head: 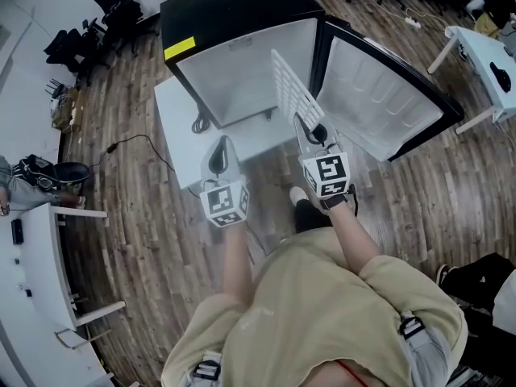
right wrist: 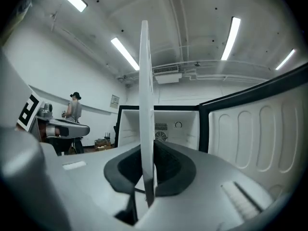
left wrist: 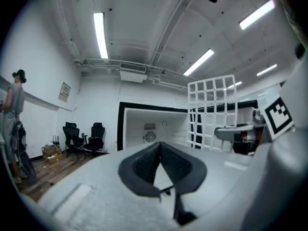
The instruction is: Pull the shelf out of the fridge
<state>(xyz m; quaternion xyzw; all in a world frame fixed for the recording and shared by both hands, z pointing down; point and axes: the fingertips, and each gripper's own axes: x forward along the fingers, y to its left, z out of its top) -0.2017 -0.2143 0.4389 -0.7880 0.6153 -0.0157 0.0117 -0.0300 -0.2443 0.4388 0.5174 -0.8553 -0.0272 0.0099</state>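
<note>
- Wire shelf (head: 290, 89): white grid, clear of the fridge (head: 234, 10) cavity, in the air in front of the opening. No part of it sits on the fridge's runners.
- Right gripper (head: 309, 127): jaws pinched on the shelf's near edge. In the right gripper view the shelf (right wrist: 146, 105) stands edge-on, upright, between the pads.
- Long axis in the head view: runs from the grip toward 11 o'clock, with the far end over the cavity mouth.
- Open door (head: 387, 95): at 2 o'clock from the grip, just beside the shelf's right face.
- Left gripper (head: 219, 150): at 9 o'clock of the right one, jaws pressed together on nothing, apart from the shelf. Right is the nearer arm.
- Judgement: the pull looks done; carrying the shelf clear calls for staying off the door.
- Writing: yellow label (head: 180, 48) on the fridge top, print too small to read.
</note>
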